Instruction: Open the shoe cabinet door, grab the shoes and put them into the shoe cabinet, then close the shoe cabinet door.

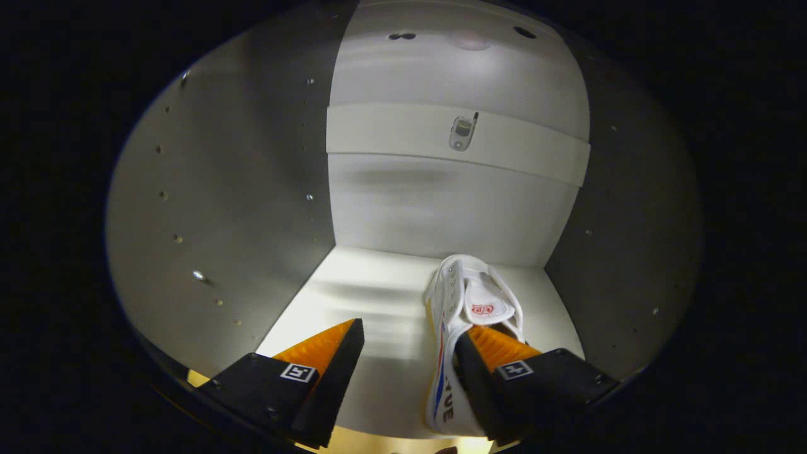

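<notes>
One white high-top sneaker (470,315) stands on the shoe cabinet (378,296) floor near the right wall, its collar against the right finger, while the gripper (408,343) gapes wide, apparently just letting go so the shoe stays put inside.

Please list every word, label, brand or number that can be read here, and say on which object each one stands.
"UE": end of a word printed on the white shoe's side; its beginning is hidden by the open gripper's finger beside it.
Red logo on the shoe's tongue: too blurred to read.
Square coded markers on both fingers: no readable text.
</notes>
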A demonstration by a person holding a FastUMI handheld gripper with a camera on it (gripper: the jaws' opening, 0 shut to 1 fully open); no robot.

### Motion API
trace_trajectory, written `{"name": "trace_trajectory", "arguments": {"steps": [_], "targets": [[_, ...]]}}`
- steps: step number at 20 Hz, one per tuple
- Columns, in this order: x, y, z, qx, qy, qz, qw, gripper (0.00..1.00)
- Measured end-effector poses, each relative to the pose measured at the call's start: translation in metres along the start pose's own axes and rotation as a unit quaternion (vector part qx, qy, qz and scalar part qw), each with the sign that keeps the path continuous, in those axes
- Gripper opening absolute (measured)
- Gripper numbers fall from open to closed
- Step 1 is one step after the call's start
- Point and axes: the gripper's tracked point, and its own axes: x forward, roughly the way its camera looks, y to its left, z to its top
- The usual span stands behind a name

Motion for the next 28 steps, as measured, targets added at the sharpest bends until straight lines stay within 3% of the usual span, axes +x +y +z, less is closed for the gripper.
{"name": "trace_trajectory", "arguments": {"steps": [2,7,14,21,28], "targets": [[-0.02,-0.006,0.005,0.028,-0.012,-0.005,1.0,0.99],[-0.079,-0.022,0.038,0.046,-0.089,-0.03,0.995,0.99],[-0.21,-0.036,0.057,0.019,-0.196,-0.088,0.976,0.98],[-0.337,-0.027,0.037,0.011,-0.232,-0.095,0.968,0.96],[-0.439,-0.029,-0.008,0.021,-0.225,-0.068,0.972,0.97]]}}
